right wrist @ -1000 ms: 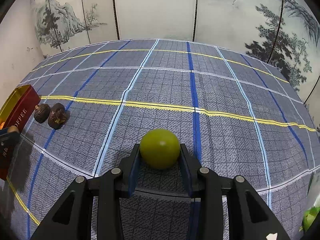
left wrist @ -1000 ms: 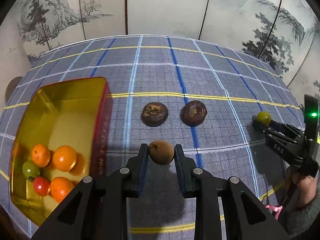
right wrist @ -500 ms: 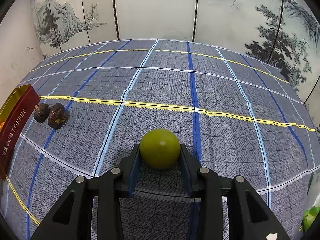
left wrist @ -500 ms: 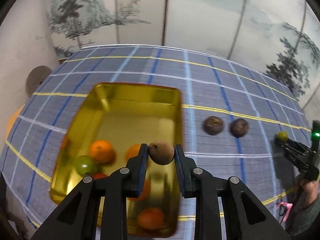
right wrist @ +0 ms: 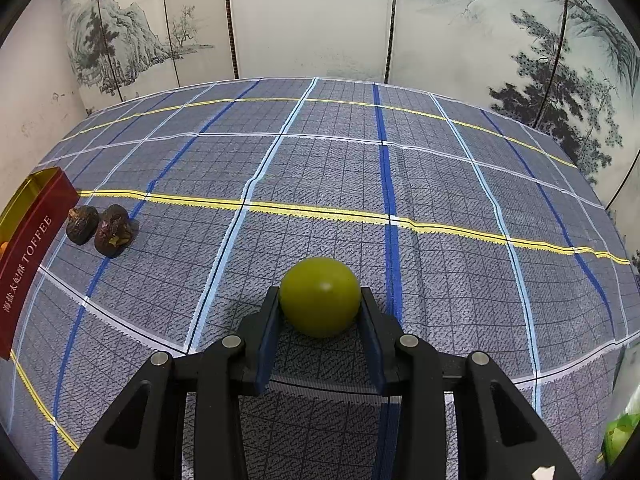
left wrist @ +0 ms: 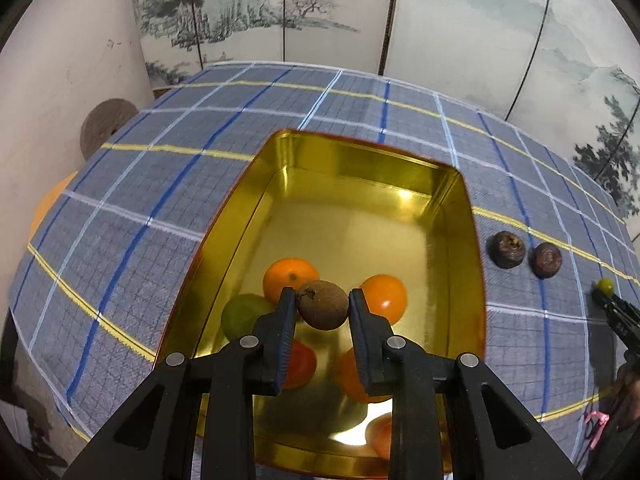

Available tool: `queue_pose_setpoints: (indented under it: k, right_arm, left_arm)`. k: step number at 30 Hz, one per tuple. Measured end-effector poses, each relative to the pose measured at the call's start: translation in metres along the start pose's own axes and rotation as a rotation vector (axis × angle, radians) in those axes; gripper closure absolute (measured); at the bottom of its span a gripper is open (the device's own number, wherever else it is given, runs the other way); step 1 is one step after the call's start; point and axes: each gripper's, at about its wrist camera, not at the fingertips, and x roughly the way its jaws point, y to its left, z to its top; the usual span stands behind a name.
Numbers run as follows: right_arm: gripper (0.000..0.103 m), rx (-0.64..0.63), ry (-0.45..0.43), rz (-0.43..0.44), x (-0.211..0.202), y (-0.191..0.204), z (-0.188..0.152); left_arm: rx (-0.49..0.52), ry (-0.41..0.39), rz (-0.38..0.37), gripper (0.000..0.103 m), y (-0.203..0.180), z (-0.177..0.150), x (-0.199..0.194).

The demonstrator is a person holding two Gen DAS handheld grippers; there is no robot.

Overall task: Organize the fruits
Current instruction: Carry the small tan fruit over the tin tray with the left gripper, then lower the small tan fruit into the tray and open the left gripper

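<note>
A brown fruit (left wrist: pixel 322 305) is pinched in the closed left claw (left wrist: pixel 322 307) above the gold tin (left wrist: pixel 352 160). Oranges (left wrist: pixel 290 276) in the tin are partly hidden by the fingers, and the fruits nearest the camera are blurred. A green fruit (right wrist: pixel 319 296) is clamped in the right claw (right wrist: pixel 319 312) over the checked desk (right wrist: pixel 360 168). Two dark fruits (right wrist: pixel 100 226) lie beside the tin, which is cut off at the left edge there.
</note>
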Motion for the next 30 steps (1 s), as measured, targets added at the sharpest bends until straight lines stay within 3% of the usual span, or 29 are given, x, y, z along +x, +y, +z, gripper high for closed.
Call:
queue_pose_setpoints:
  k: [17,30]
  right_arm:
    - [0.068,0.0,0.0,0.0,0.0,0.0,0.0]
    - [0.068,0.0,0.0,0.0,0.0,0.0,0.0]
  left_arm:
    - [0.025,0.058,-0.008,0.076,0.004,-0.007,0.018]
    - [0.048,0.061,0.009,0.075,0.002,-0.008,0.022]
